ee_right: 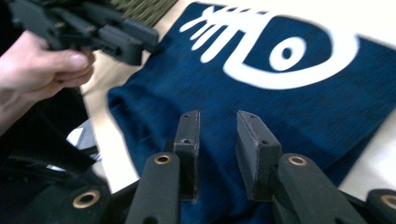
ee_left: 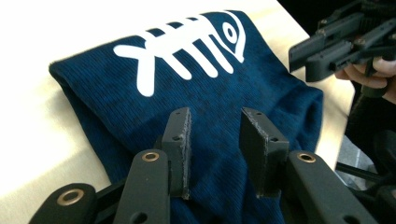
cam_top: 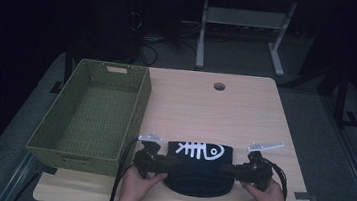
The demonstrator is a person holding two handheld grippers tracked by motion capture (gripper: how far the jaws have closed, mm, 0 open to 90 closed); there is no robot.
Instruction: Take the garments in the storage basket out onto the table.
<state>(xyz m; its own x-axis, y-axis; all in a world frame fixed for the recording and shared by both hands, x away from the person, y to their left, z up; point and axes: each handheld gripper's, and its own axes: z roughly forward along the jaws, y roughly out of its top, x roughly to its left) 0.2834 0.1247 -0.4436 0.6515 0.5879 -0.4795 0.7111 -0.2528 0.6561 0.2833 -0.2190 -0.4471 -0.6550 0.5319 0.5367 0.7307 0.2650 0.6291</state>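
Observation:
A folded dark blue garment with a white fish-skeleton print lies near the table's front edge. My left gripper is at its left side and my right gripper at its right side, both pointing inward over the cloth. In the left gripper view the left gripper hovers over the garment with a gap between its jaws and nothing pinched; the right gripper is beyond. The right gripper view has the right gripper open above the garment, facing the left gripper.
A green woven basket stands on the left half of the light wooden table, close to the garment's left. A round cable hole is at the table's back. Desk legs and cables stand on the dark floor behind.

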